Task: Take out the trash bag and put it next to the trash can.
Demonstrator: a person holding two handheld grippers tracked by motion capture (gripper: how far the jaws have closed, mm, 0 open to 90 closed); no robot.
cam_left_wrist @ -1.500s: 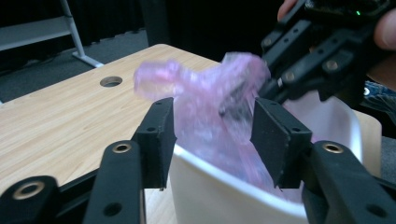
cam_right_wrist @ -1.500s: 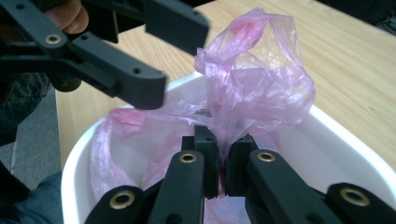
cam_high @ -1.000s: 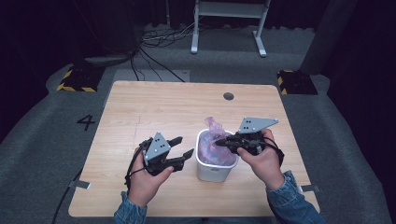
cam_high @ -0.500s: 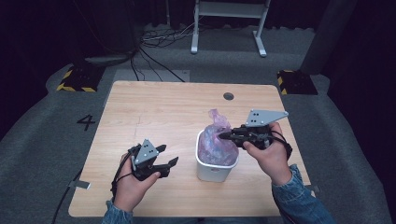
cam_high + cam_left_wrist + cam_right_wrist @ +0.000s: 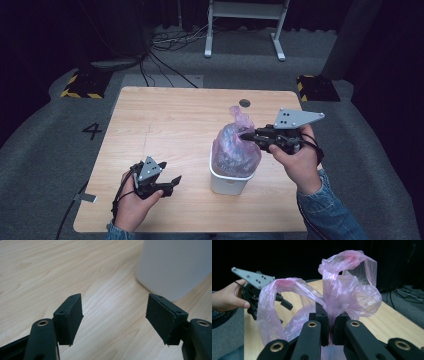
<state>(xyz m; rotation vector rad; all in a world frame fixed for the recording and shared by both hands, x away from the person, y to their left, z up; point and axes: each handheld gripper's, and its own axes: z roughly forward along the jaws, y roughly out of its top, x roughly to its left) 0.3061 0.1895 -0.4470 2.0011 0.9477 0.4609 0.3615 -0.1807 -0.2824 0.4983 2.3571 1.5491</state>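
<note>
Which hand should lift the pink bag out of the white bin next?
Right: its tool is already shut on the bag above the bin. The left tool is open, off to the side.

The high view looks forward and down on the whole table (image 5: 165, 125), while each tool view sits very near, and all share its wood.

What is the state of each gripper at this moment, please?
Left gripper: open, holding nothing, above the wooden table.
Right gripper: closed on the pink plastic bag that sits in the white bin.
</note>
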